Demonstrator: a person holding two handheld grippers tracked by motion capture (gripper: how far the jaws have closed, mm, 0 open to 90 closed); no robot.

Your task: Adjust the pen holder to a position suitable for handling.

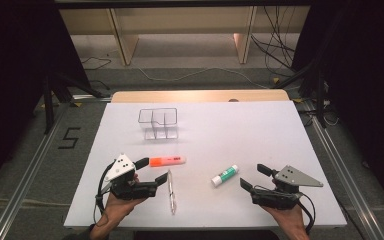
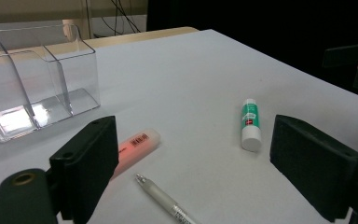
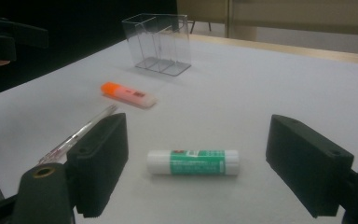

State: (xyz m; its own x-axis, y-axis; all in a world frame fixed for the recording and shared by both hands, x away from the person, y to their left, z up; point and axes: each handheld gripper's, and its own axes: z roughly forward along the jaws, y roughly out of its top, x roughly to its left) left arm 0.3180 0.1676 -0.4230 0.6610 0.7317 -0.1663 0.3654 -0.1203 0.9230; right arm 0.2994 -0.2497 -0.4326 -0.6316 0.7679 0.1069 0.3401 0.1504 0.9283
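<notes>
On the white table top (image 1: 260,130) lie an orange highlighter (image 1: 167,160), a clear pen (image 1: 171,191) and a green-and-white glue stick (image 1: 225,175). A clear plastic organizer (image 1: 158,123) with compartments stands farther back. My left gripper (image 1: 151,171) is open at the front left, its jaws beside the highlighter's near end and the pen's tip. My right gripper (image 1: 254,176) is open at the front right, apart from the glue stick. In the left gripper view the highlighter (image 2: 135,148), pen (image 2: 165,201) and glue stick (image 2: 250,123) lie ahead. In the right gripper view the glue stick (image 3: 193,162) lies between the jaws' line of sight.
The table's wooden back edge (image 1: 200,95) lies beyond the organizer. Metal rails (image 1: 25,175) run along the floor at both sides, and cables (image 1: 280,45) trail at the back right. Bare table surface (image 1: 245,125) spreads to the right of the organizer.
</notes>
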